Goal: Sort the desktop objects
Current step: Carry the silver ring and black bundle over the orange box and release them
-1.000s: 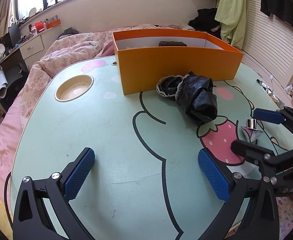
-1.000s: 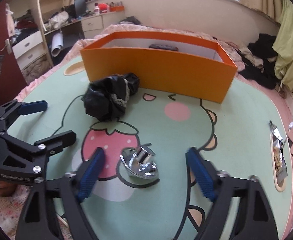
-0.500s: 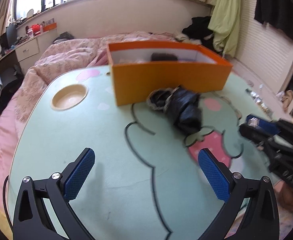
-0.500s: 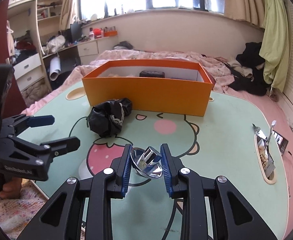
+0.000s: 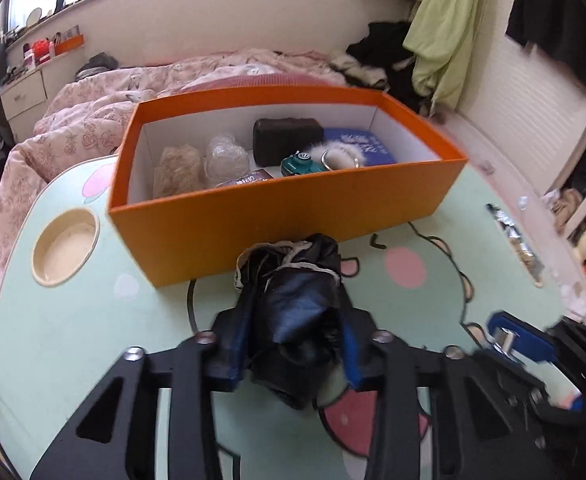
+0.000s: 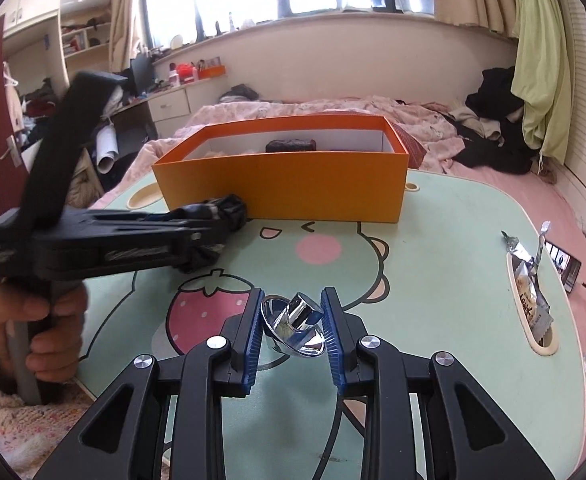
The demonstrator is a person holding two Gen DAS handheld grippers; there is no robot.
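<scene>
1. The left hand-held gripper, low in the frame's centre, is closing on the black bundle, which sits between its pads on the table.
2. The right hand-held gripper clamps a shiny metal piece, lower centre.
3. The orange box stands behind, mid-frame.

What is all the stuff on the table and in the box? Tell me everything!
Box: one, orange, far side of table.
Dark case: one, brown, in box.
Toy camera: one, teal, in box.
Fluffy tuft: one, beige, in box.
Black bundle: one, between left pads.
Shiny cup: one, silver, between right pads.
Wrappers: silver, table's right edge.
Table: one, mint green, cartoon print.
Left hand-held gripper: jaws closing on bundle.
Right hand-held gripper: shut on cup.
Hand: one, holding left handle.
</scene>
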